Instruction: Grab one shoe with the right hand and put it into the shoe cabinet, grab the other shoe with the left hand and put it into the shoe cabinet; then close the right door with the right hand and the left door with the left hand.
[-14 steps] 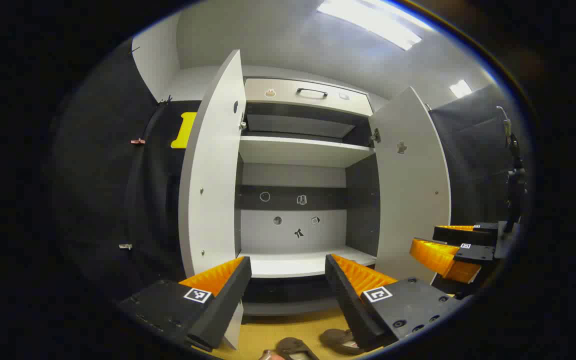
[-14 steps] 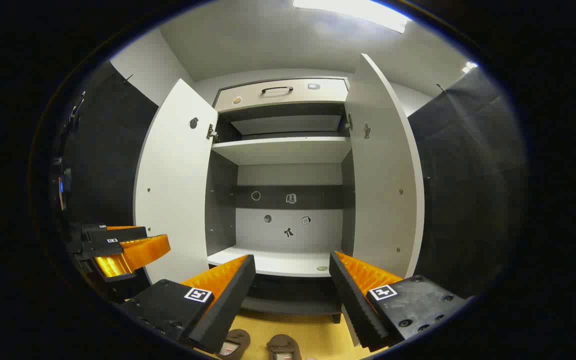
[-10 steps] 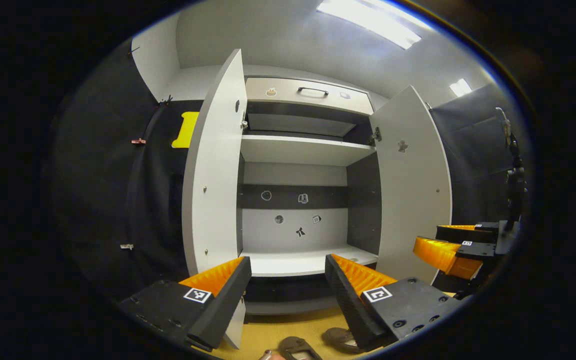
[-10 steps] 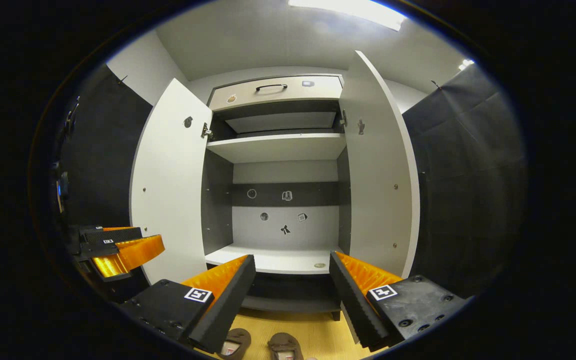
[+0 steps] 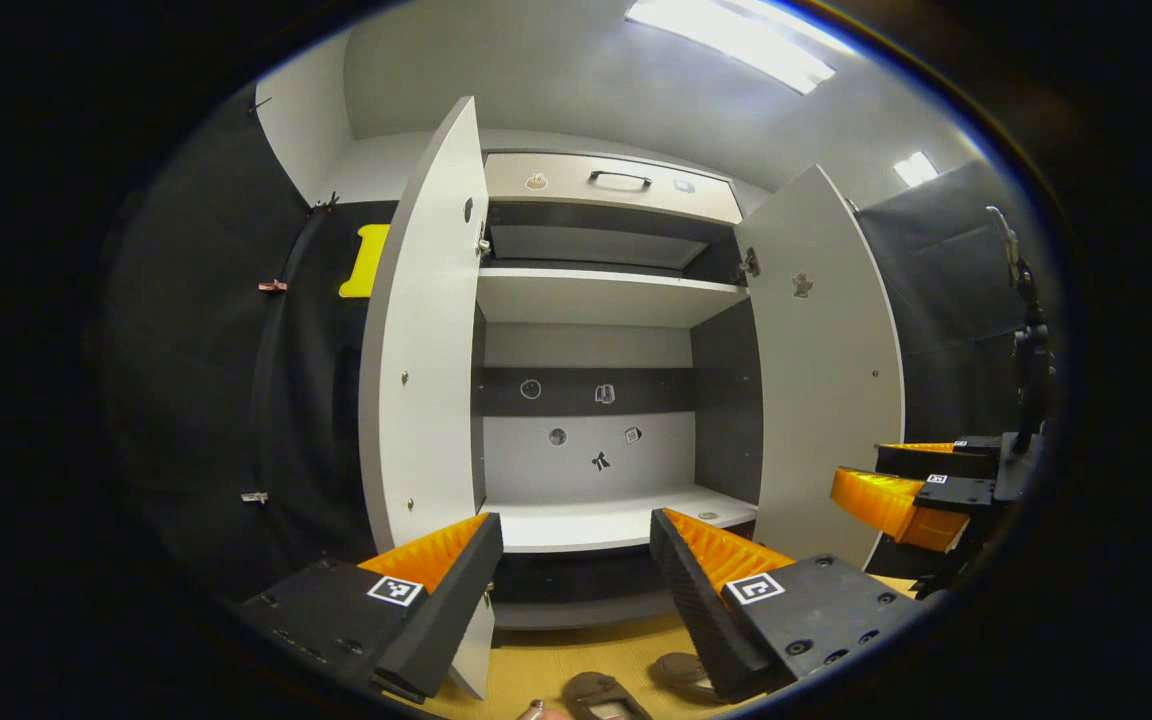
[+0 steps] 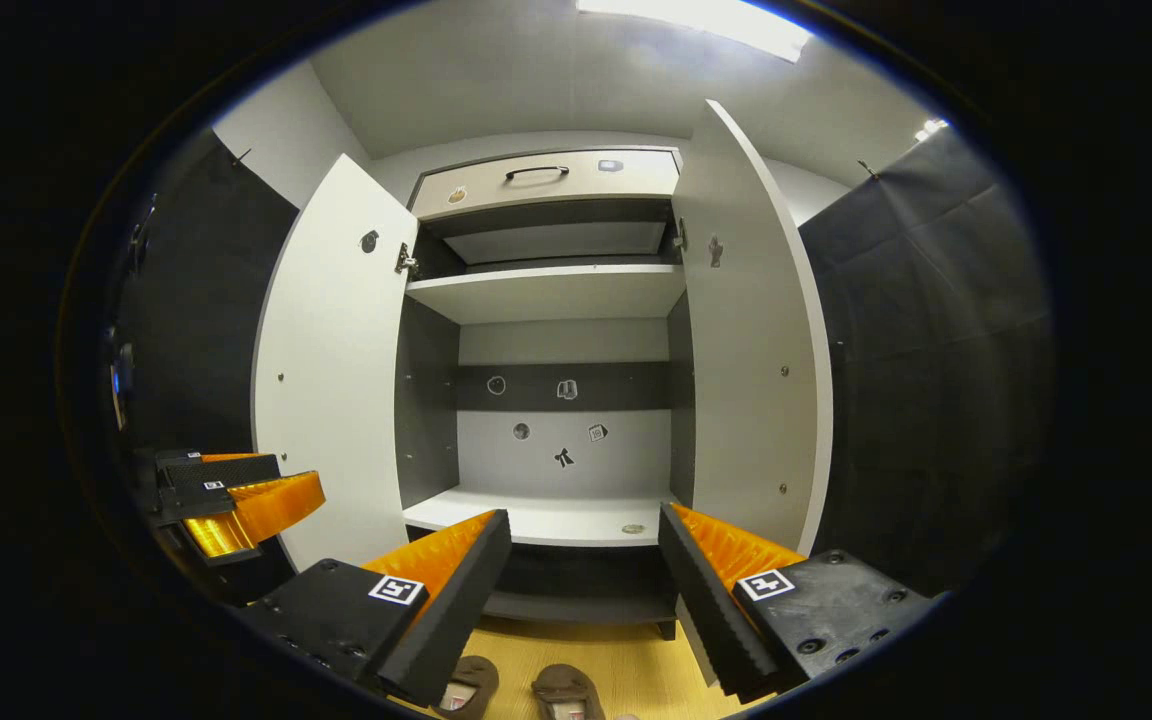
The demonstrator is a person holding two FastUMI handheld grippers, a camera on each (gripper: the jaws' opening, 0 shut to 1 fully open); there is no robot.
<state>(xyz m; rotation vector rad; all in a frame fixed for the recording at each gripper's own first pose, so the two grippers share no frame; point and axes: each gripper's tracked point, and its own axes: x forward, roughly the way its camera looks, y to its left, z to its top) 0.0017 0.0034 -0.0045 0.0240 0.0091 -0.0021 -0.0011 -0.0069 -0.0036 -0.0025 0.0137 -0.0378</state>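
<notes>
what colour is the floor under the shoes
Yellowish wood-look floor beneath the two brown shoes, clearest in the right gripper view.

1. No word, brand or number can be read anywhere.
2. Square black-and-white coded markers (image 5: 395, 590) sit on the finger blocks of the left claw (image 5: 576, 545) in the left gripper view, and on those of the right claw (image 6: 584, 545) in the right gripper view; they are patterns, not text.
3. Small picture stickers (image 6: 564, 389) stand on the back panel of the open white-and-grey shoe cabinet (image 6: 546, 295); they are too small to make out any lettering.
</notes>
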